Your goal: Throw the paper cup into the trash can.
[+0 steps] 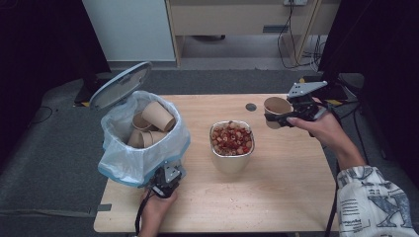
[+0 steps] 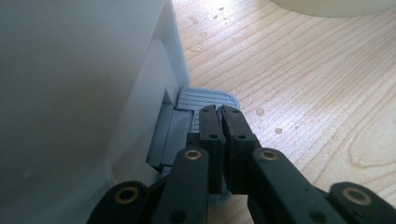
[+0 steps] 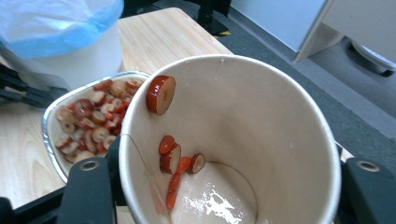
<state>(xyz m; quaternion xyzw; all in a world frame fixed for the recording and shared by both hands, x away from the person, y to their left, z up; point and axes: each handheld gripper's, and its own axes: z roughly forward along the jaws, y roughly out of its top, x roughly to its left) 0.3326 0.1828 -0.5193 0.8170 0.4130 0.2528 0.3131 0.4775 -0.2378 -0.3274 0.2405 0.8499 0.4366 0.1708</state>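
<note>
High view looking down over the table (image 1: 276,207); right gripper view sitting close above the tray (image 3: 51,116), shared with high view (image 1: 231,163).

- Two grippers: the left gripper (image 1: 165,183) at the near left, the right gripper (image 1: 276,118) at the far right.
- One paper cup (image 1: 276,109) clamped in the right gripper.
- About four paper cups in the bin (image 1: 157,116), far left.
- One lined bin (image 1: 143,158), its lid (image 1: 120,85) raised.
- One metal container (image 1: 232,160) of sliced red fruit, centre.
- One pedal (image 2: 205,100).

Black tongs (image 2: 219,114) with brass rivets, grey three-cornered plate (image 1: 305,89), white patterned sleeve (image 1: 375,200)
</note>
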